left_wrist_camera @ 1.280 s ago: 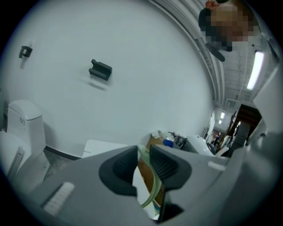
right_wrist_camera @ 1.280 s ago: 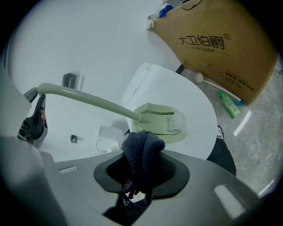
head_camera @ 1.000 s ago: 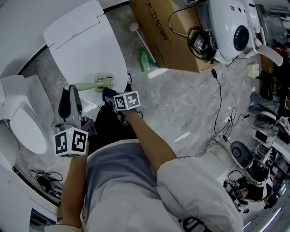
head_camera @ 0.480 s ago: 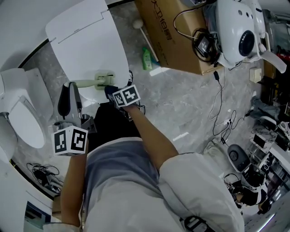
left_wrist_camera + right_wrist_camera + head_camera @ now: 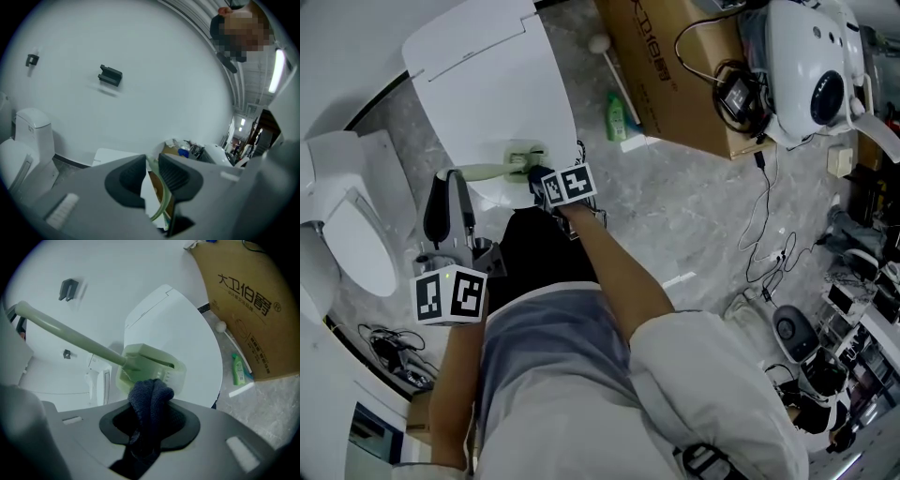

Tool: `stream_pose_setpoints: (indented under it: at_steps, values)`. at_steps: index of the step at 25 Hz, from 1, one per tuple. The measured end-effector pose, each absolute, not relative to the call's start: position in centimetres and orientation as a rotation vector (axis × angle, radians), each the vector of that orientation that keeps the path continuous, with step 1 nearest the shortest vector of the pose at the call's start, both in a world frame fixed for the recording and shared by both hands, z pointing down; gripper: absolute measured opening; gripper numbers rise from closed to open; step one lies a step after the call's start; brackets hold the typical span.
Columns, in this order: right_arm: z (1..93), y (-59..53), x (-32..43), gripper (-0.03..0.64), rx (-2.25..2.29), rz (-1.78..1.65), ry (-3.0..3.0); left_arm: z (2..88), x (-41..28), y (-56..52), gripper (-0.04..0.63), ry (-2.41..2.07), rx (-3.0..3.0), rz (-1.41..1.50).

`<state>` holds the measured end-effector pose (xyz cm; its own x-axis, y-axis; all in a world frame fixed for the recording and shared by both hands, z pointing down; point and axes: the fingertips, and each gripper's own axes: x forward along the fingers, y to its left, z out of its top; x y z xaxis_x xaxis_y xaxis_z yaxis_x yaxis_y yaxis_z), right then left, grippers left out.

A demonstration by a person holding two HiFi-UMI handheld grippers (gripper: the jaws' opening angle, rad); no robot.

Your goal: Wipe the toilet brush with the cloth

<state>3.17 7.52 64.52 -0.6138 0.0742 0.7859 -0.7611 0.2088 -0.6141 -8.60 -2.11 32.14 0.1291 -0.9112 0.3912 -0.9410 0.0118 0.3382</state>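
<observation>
1. Fingers (image 5: 187,422) of the right gripper (image 5: 151,414) are clamped on a dark blue cloth (image 5: 150,394), which bulges out past their tips in a bunched wad.
2. Just beyond those tips, the wad meets the near edge of the pale green head of the toilet brush (image 5: 149,363). Whether it presses hard or only touches cannot be told.
3. From the head, the brush handle runs up and away to the left of the right fingers.
4. On the left gripper (image 5: 151,176), the fingers (image 5: 125,182) are drawn close on the thin end of that handle. It shows as a green strip in the narrow gap between them.
5. Seen from above, the toilet brush (image 5: 492,171) spans the two grippers, with the left gripper (image 5: 450,183) at its handle end and the right gripper (image 5: 536,176) at its head.
6. Past both sets of fingers, behind the brush head, lies a closed white toilet lid (image 5: 487,75).
7. Right of the right fingers, a green bottle (image 5: 621,117) lies on the grey floor (image 5: 675,216) beside a cardboard box (image 5: 675,66).
8. Left of the left fingers stands a second white toilet (image 5: 352,253).
</observation>
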Motion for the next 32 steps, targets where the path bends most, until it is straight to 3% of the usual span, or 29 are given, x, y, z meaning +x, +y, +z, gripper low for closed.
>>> stream_pose_setpoints:
  at_steps: [32]
  values:
    - [60.7,2.7,1.7,0.101,0.543,1.488,-1.933,32.2,-9.2,-1.5,0.0,-1.769,1.911,0.039]
